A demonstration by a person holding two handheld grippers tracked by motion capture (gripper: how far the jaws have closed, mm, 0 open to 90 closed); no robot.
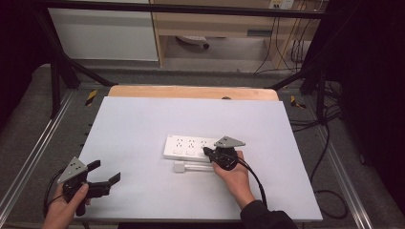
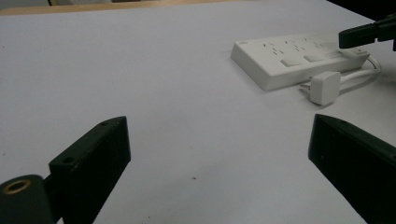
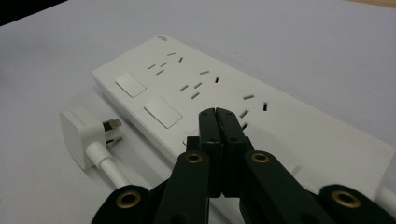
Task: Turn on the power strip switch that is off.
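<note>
Pressing closed jaws, apparently touching the power strip (image 3: 243,107), the right gripper (image 3: 217,114) clenches empty; left gripper (image 1: 106,172) gapes released.

Left gripper (image 2: 219,158) low over white table surface (image 2: 154,70), jaws spread wide apart, nothing between them. White power strip (image 2: 299,60) lies far right – sockets and three rocker switches on top face. White plug (image 2: 325,87) just beside strip's near edge, prongs toward strip, white cable (image 2: 362,74) looping back right. Right gripper (image 2: 369,33) enters at top right, black tip over strip's far end – contact unclear. Wooden table edge (image 2: 93,7) along top.
</note>
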